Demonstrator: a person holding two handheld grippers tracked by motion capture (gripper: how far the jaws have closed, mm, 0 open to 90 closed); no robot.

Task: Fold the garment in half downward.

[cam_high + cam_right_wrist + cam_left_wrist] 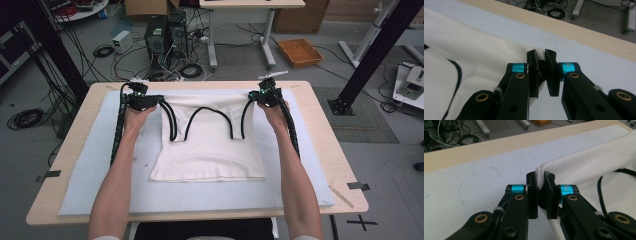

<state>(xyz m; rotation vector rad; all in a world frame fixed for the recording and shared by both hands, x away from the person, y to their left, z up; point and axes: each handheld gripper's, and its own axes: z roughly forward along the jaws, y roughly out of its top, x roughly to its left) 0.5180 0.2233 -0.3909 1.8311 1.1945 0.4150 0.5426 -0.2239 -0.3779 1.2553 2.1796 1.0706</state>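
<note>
A white sleeveless garment [210, 150] with black trim lies on a pale mat [100, 165] on the wooden table [330, 135]. Its far part is lifted and folded over towards me, so the black-edged straps lie on top. My left gripper [160, 101] is at the far left corner of that fold. In the left gripper view the gripper [540, 178] is shut on a pinch of the white cloth [586, 165]. My right gripper [251, 98] is at the far right corner. In the right gripper view it [541, 57] is shut on the garment's edge [474, 50].
A thin wooden stick [341, 196] lies near the table's front right corner. Black tape marks [359, 185] sit at the table's sides. Beyond the far edge the floor holds computer towers [165, 32], cables and an orange tray [299, 52].
</note>
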